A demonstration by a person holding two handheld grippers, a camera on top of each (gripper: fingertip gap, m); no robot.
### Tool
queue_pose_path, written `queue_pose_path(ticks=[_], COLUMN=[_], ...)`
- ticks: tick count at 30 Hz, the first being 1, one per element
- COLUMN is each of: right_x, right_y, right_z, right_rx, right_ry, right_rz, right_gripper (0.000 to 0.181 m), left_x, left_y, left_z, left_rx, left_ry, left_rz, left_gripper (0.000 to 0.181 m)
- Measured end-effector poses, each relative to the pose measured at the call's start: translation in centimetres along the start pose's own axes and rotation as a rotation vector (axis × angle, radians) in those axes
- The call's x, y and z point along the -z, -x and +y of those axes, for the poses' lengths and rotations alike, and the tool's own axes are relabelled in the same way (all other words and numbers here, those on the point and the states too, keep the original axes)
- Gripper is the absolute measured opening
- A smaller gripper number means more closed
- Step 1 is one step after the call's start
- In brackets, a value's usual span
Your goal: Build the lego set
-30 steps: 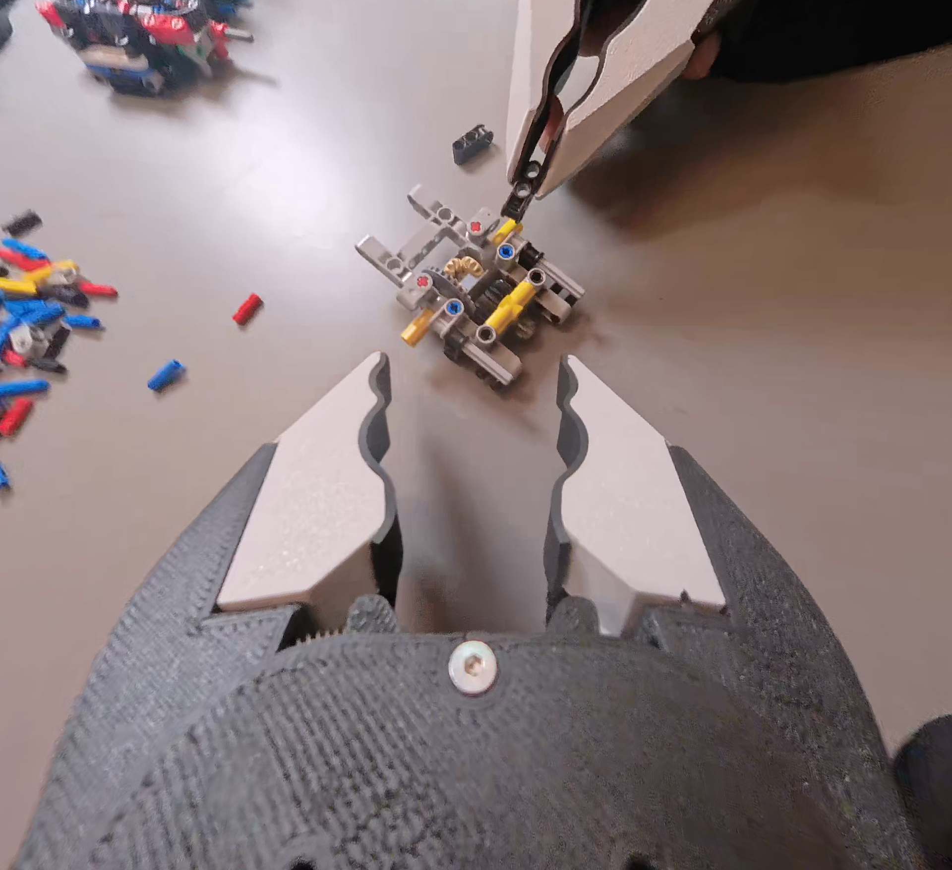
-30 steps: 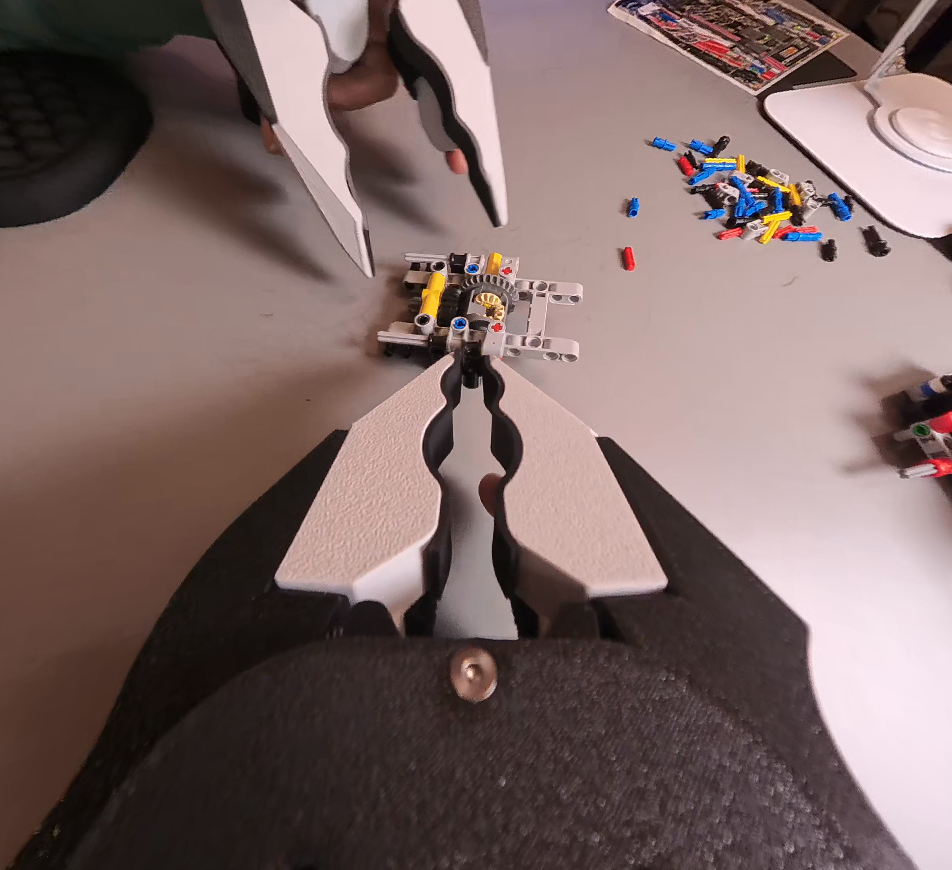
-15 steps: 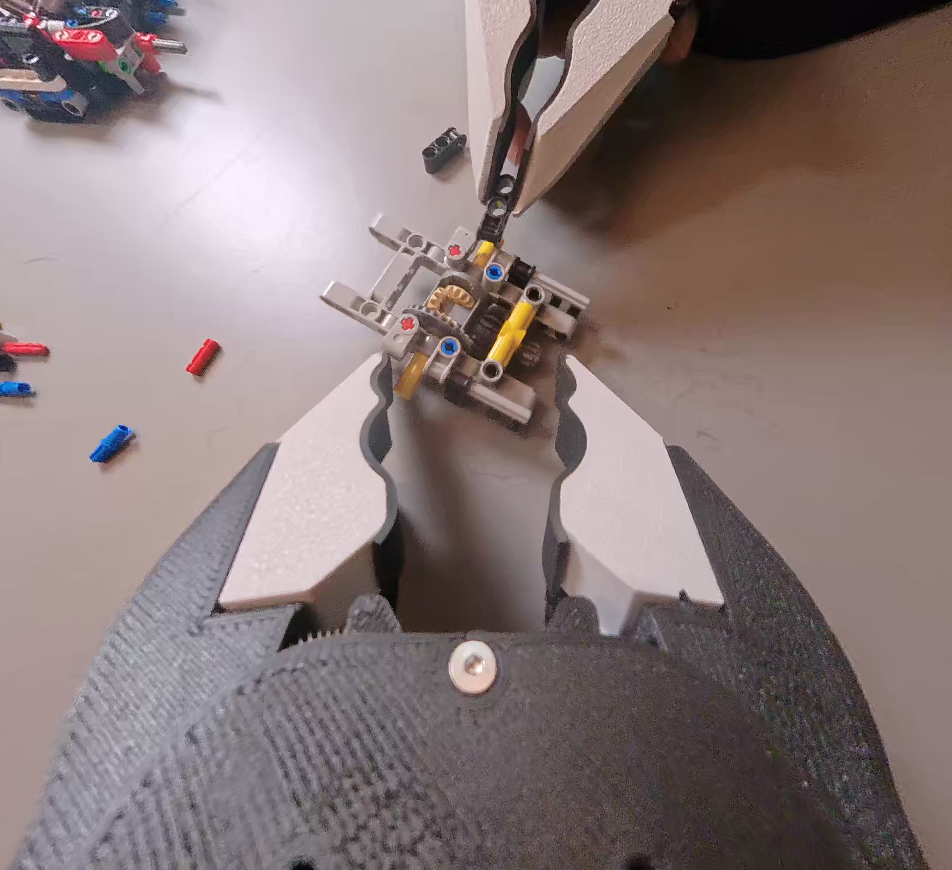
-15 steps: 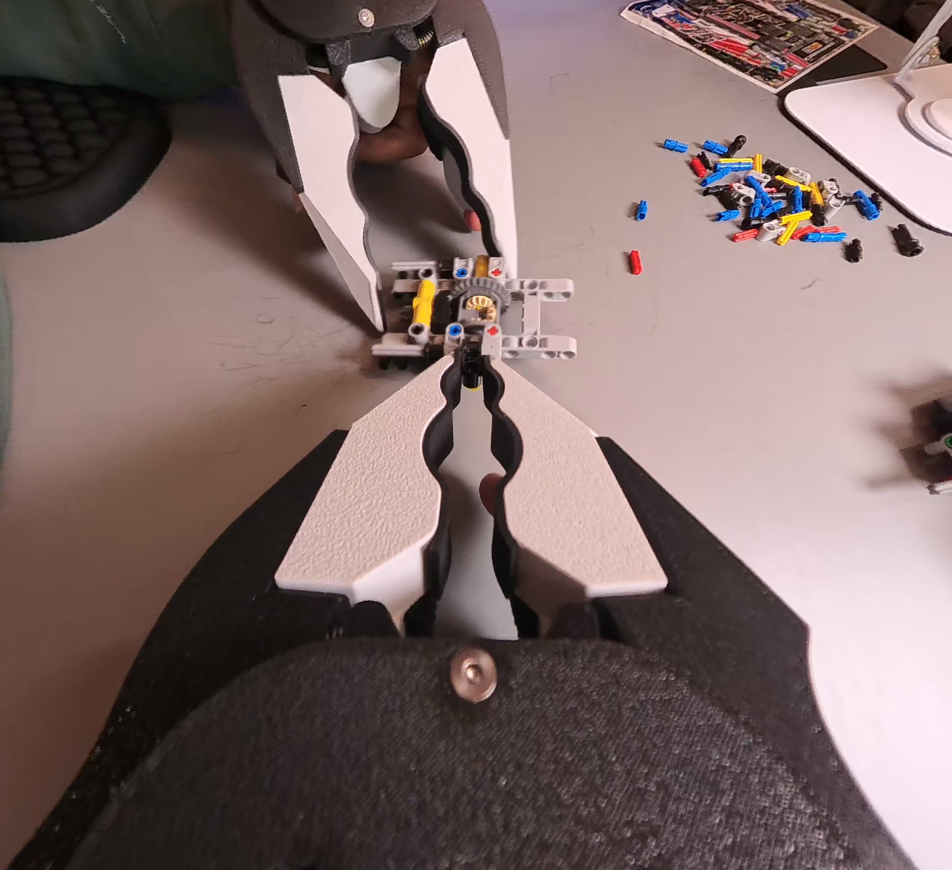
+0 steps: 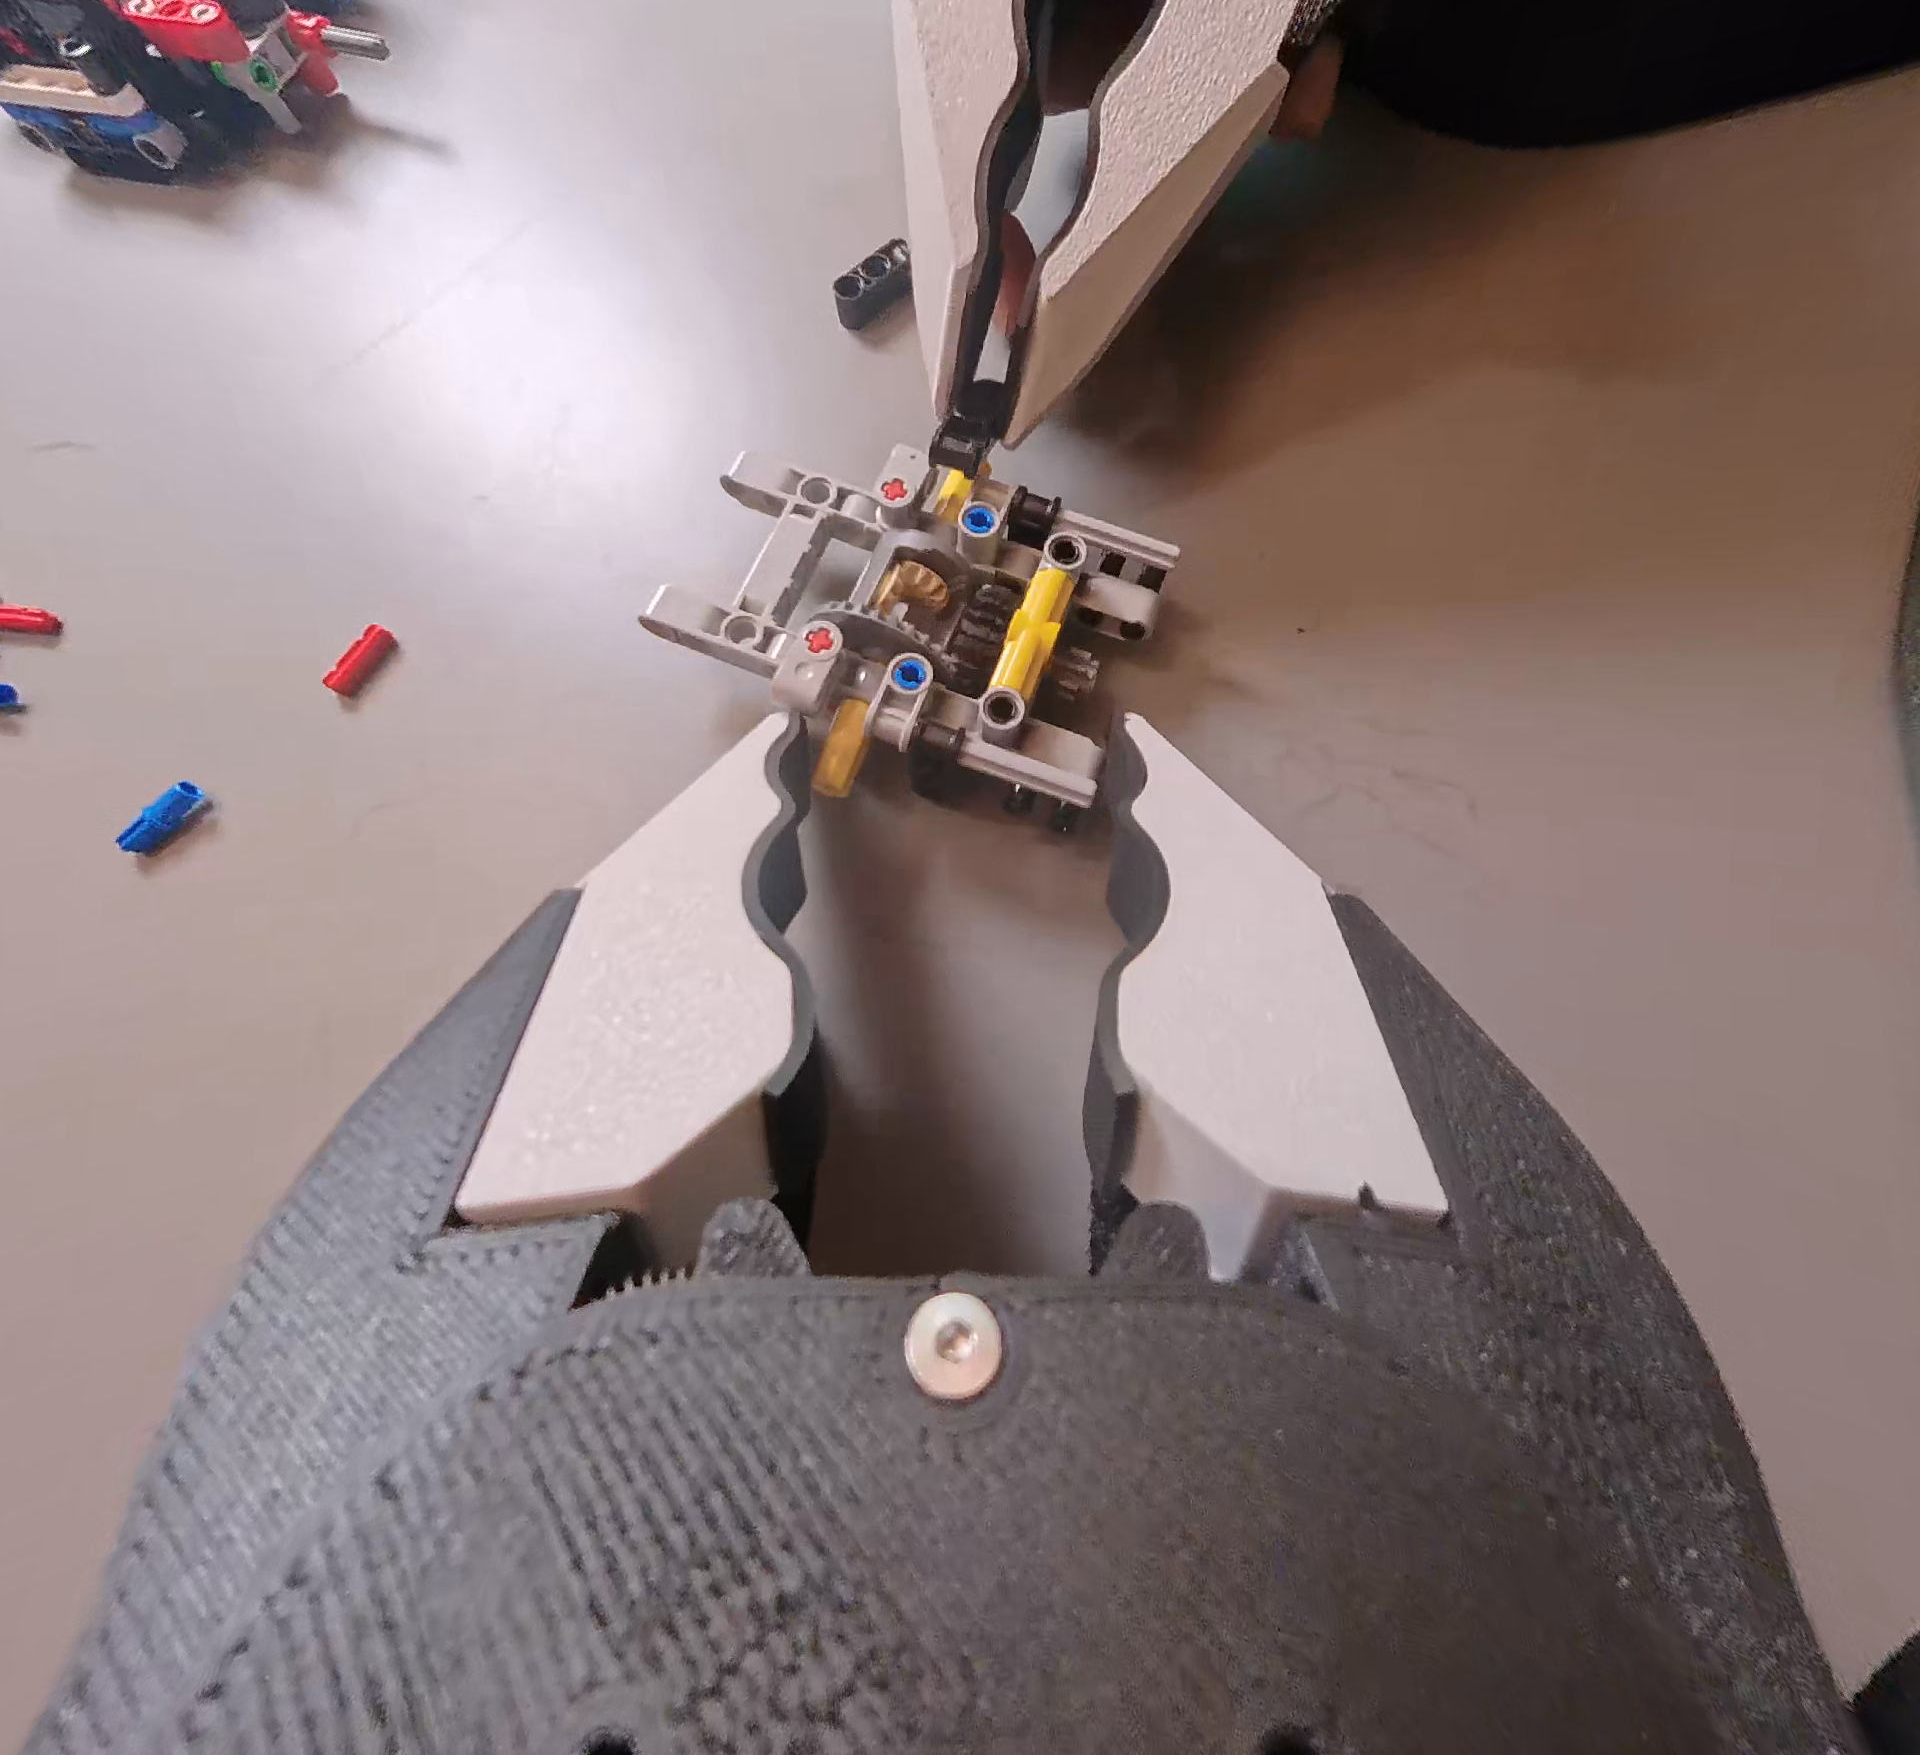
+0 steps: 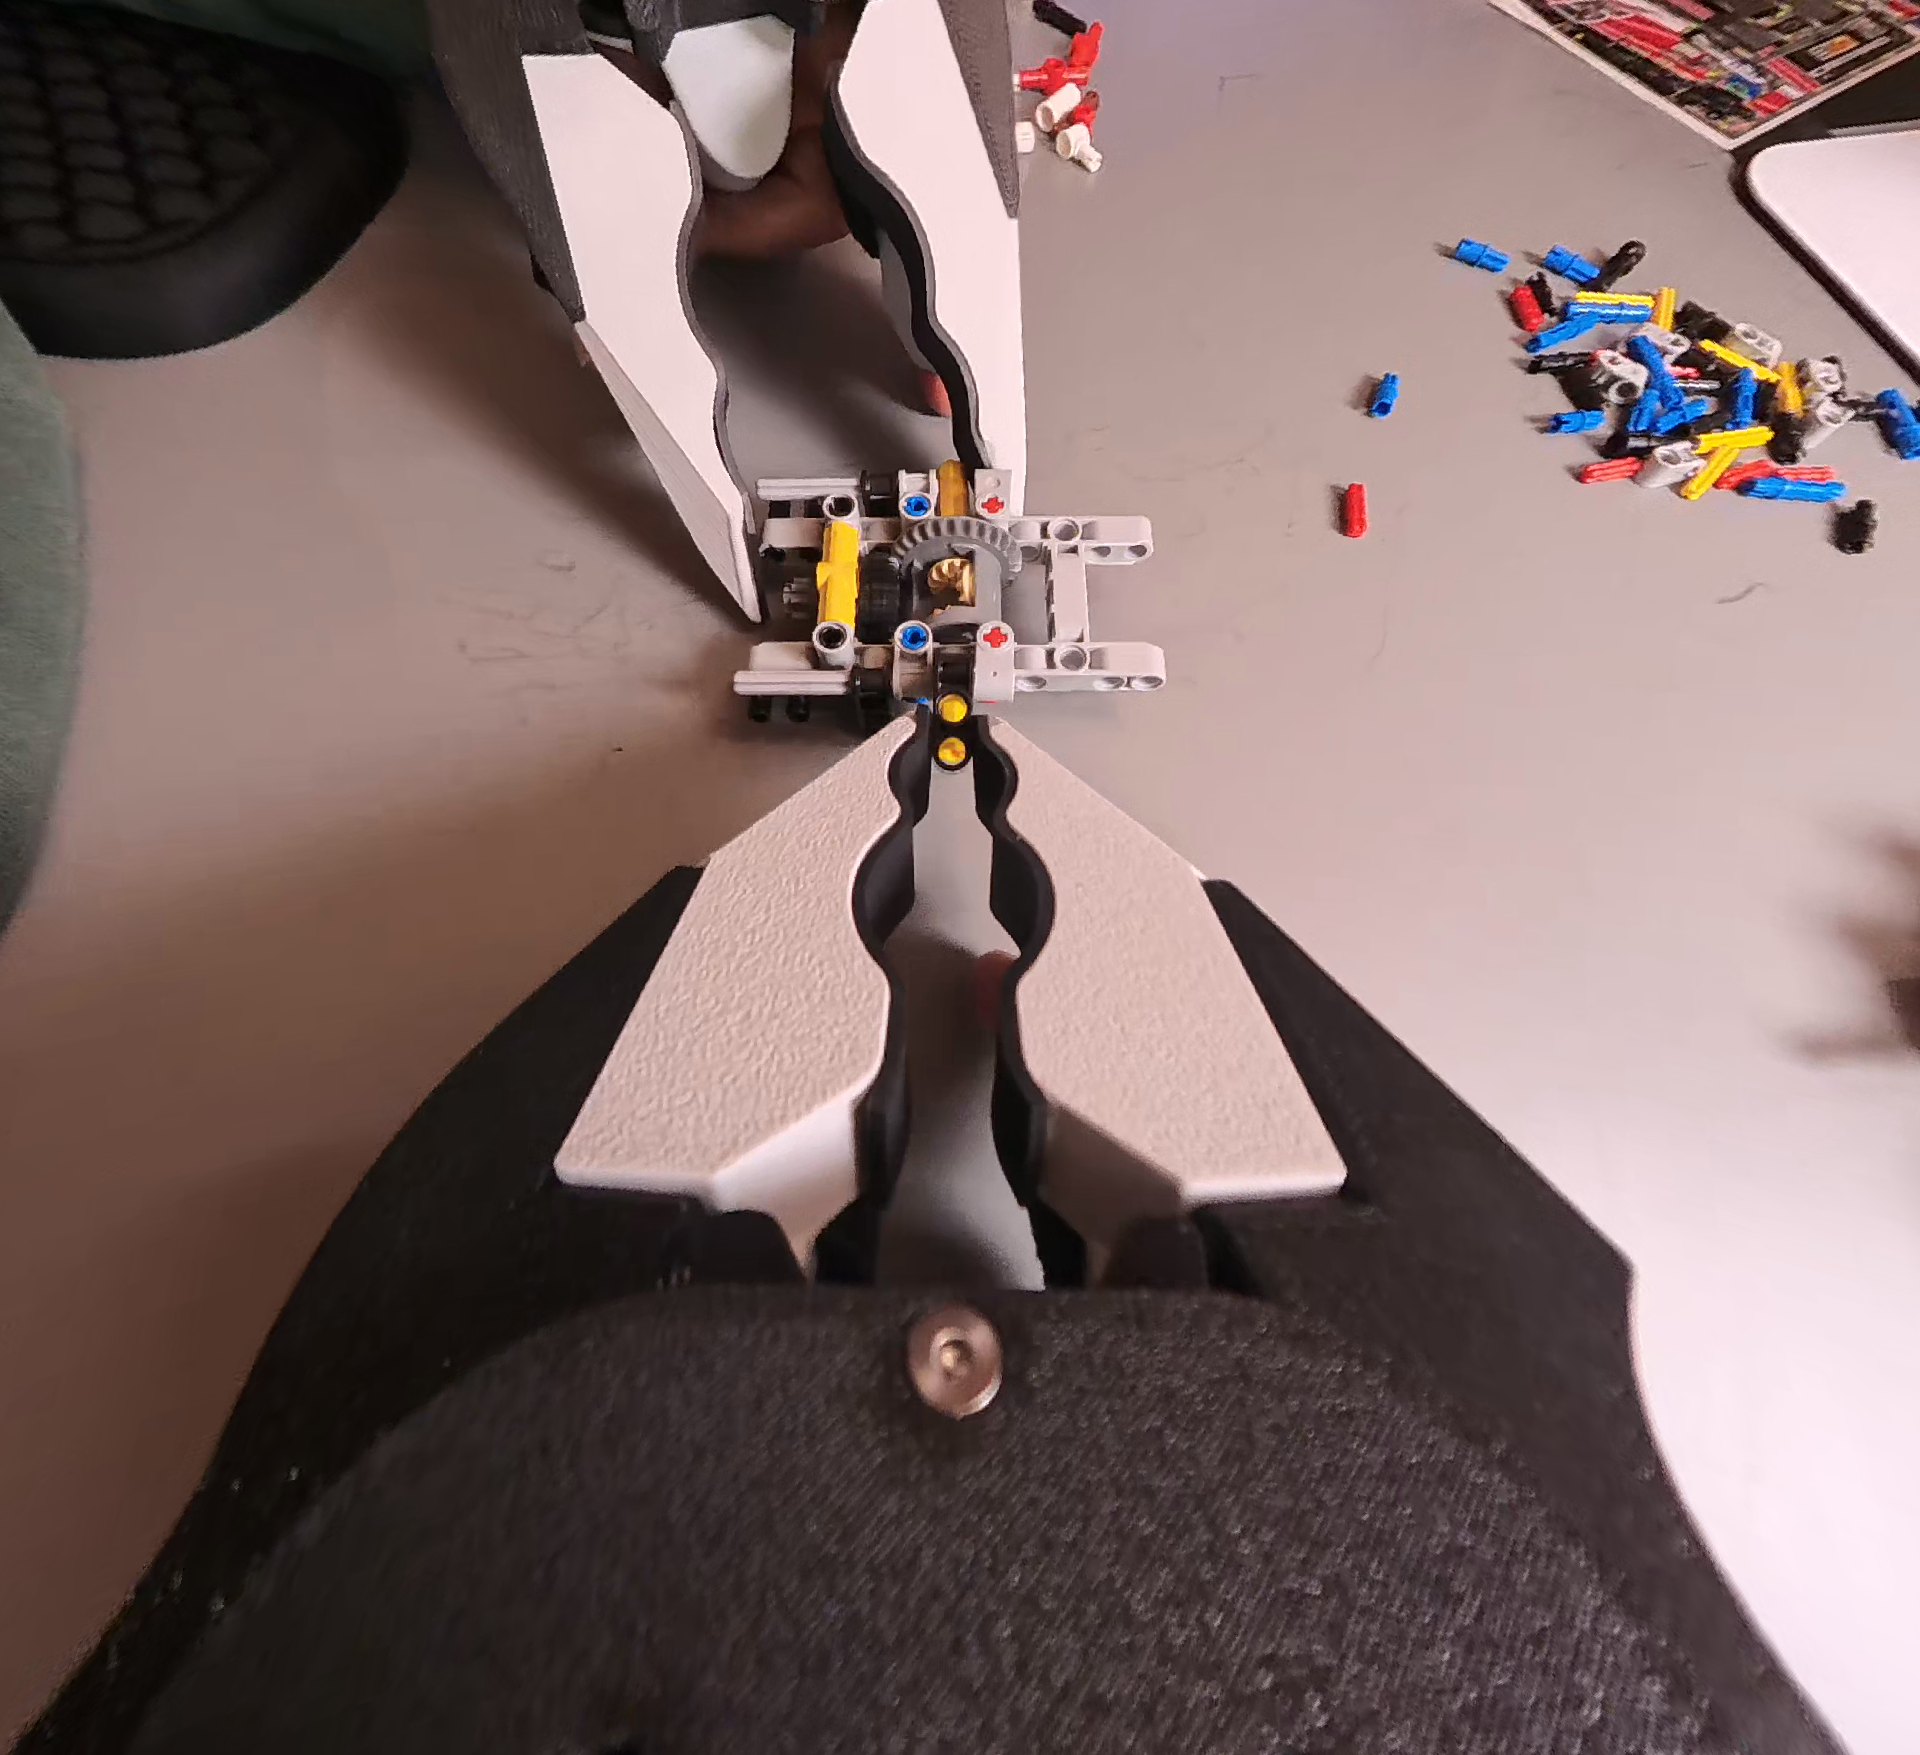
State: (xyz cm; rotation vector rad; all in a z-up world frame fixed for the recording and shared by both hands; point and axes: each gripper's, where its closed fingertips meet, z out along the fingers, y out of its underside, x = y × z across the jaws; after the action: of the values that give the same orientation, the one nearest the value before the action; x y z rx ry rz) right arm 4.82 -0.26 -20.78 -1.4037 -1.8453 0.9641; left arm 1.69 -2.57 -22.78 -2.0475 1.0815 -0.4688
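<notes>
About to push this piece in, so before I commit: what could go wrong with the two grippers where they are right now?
1. The left gripper is open, only straddling the grey assembly, not clamping it. Pushing could slide it across the table.
2. The right gripper pinches just the end of the small black piece, which may twist or slip out.
3. A skid could send the assembly toward the loose pins.

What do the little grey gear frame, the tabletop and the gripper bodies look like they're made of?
Grey gear frame: hard moulded plastic, smooth with crisp pin holes and a slight sheen.
Tabletop: probably laminate, matte grey, showing faint scuffs and soft glare.
Left gripper and right gripper: dark bodies look 3D-printed, with fine layer ridges; pale fingers look like grainy plastic.
</notes>
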Motion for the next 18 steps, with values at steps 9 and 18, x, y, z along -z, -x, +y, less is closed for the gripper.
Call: queue_pose_path(ticks=[9, 18], right_x=[-0.18, -0.42], right_y=[0.12, 0.08], right_z=[0.25, 0.61], right_rx=[0.007, -0.022], right_ry=[0.059, 0.195], right_rz=[-0.031, -0.045], right_gripper=[0.007, 0.006], left_x=[-0.01, 0.05], left_y=[-0.18, -0.36], left_z=[-0.04, 0.02], left_rx=[-0.002, -0.009], left_ry=[-0.002, -0.003], left_rz=[-0.012, -0.003], left_gripper=[0.055, 0.055])
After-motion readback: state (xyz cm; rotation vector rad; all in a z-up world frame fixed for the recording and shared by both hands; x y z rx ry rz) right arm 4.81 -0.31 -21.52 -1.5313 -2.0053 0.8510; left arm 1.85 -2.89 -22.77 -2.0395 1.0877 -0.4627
